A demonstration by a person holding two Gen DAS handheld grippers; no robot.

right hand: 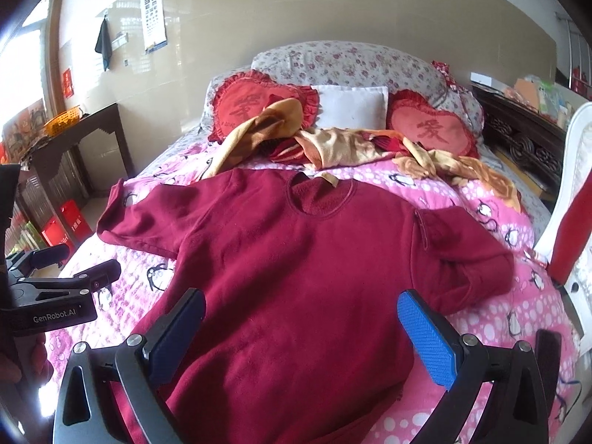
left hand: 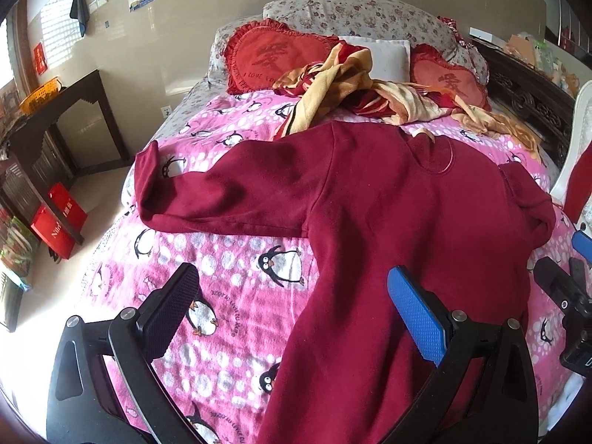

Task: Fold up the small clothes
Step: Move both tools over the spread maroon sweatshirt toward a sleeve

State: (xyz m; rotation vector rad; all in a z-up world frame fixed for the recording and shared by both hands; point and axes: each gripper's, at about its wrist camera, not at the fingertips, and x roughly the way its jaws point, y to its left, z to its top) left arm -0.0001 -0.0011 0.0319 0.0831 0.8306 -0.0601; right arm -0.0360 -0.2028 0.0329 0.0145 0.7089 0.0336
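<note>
Sweater (right hand: pixel 296 259) spread flat on bed (right hand: pixel 499 318), unfolded; both grippers' fingers (left hand: pixel 416 314) (right hand: pixel 425 336) wide, empty. All folding left.

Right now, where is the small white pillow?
In both views, the small white pillow sits at the bed's head, between two red heart-shaped cushions, behind the crumpled yellow-red blanket.

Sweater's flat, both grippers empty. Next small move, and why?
Probably send the left gripper to the outstretched left sleeve and pinch its cuff: the maroon sweater lies spread on the bed, that sleeve is unfolded, the right sleeve looks tucked already, jaws open.
</note>
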